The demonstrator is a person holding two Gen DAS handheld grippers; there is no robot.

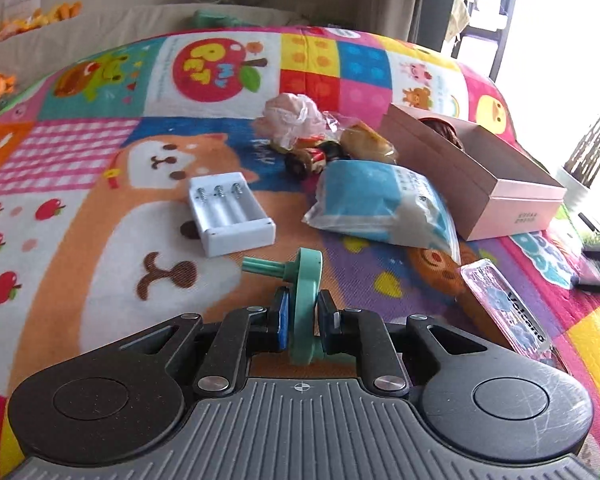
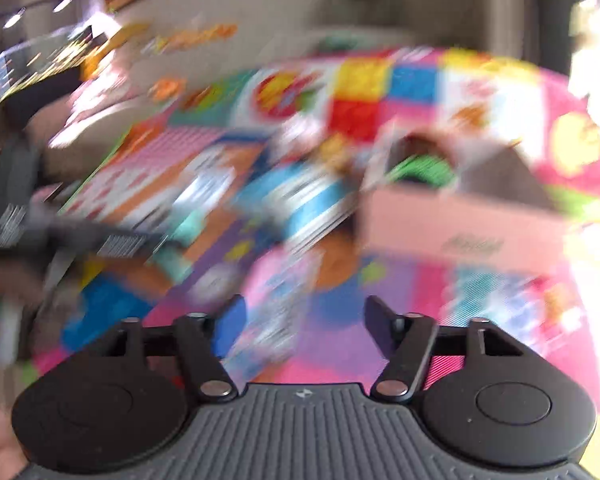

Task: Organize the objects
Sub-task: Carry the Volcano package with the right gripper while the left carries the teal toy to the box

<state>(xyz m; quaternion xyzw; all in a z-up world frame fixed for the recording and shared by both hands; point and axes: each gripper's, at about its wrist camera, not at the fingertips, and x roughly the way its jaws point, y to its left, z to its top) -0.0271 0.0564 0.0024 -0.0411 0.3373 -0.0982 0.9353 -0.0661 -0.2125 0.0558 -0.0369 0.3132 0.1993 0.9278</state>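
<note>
While the left hand-held gripper [image 1: 303,316] clamps a green wheel [image 1: 306,304], the right hand-held gripper [image 2: 304,316] gapes over clear mat [image 2: 332,344].

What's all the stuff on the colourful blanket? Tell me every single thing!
blanket: one, many-coloured cartoon patchwork, under everything
battery holder: one, white, empty, middle of blanket
blue-and-white packet: one, beside the box
pink box: one, open, right side, something brown inside
toy car: one, brown and red, behind the packet
pink crumpled bag: one, behind the car
wrapped bun: one, yellowish, beside the car
clear pack: one, blue printing, near right
green disc with a peg: one, mint green, in the left claw
left claw: black, shut on the disc
right claw: black, open, empty, picture blurred
</note>
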